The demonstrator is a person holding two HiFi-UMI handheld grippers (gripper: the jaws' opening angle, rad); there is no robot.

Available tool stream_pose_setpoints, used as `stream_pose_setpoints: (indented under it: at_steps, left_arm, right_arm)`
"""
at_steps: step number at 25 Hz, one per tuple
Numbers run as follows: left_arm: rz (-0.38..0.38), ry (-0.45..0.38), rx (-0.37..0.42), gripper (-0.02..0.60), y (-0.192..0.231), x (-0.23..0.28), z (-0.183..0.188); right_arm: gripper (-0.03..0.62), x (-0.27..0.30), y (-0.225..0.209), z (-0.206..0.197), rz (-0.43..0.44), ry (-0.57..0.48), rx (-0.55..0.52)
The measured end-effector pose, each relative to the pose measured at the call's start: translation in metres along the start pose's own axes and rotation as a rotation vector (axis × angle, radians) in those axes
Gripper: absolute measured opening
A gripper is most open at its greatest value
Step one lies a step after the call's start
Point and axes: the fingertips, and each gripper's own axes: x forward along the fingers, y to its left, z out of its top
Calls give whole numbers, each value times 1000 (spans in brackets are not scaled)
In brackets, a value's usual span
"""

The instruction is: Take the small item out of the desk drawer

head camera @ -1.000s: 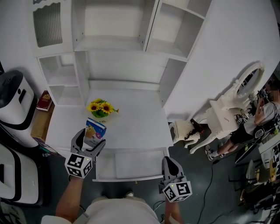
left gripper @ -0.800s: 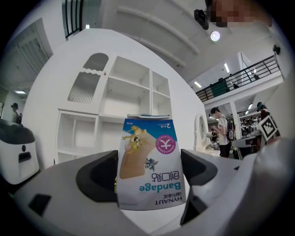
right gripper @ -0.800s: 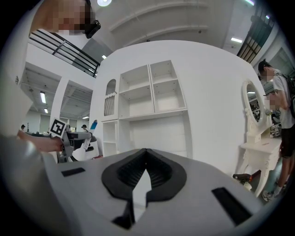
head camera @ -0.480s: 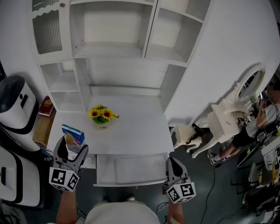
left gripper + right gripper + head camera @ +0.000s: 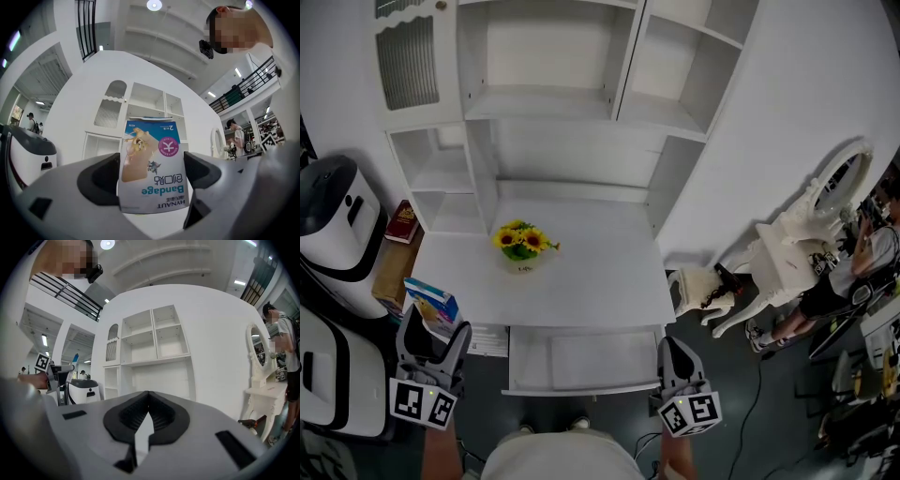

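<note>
White walls and a tall white shelf unit point(image 5: 553, 84) with open compartments close in the space behind a white bench point(image 5: 591, 272).

On the left gripper point(image 5: 434, 328), the dark fingers point(image 5: 98, 180) stand fairly wide and press on the two sides of a white and blue cardboard bandage box point(image 5: 152, 164). The box stands between them with its print upside down in the left gripper view. In the head view this box point(image 5: 429, 302) is up off the bench, just outside its front left corner.

The fingers of the right gripper point(image 5: 672, 349) are closed together with nothing between them, as the right gripper view point(image 5: 147, 411) shows. This gripper hangs just beside the front right corner of a shallow white drawer point(image 5: 581, 387), which stands pulled out below the bench's front edge.

A small pot of yellow sunflowers point(image 5: 523, 242) stands on the bench, left of its middle. Past the bench's left edge lies a dark red book point(image 5: 401, 220) on a brown surface, and beside it stands a white and black machine point(image 5: 333, 225). Well off to the right are an ornate white dressing table with an oval mirror point(image 5: 806, 225) and a person point(image 5: 853, 262).
</note>
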Motion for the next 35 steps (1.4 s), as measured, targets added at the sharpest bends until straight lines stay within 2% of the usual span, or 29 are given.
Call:
stream_pose_setpoints:
  at_steps: [15,35]
  left_arm:
    - [27,-22,-21,431,8,-49,16]
    - [-7,-39,-45,431,12,-56,18]
  right_arm:
    - [9,-2,29,2,36,39,-17]
    - [9,-10,49,3,34,37,-22]
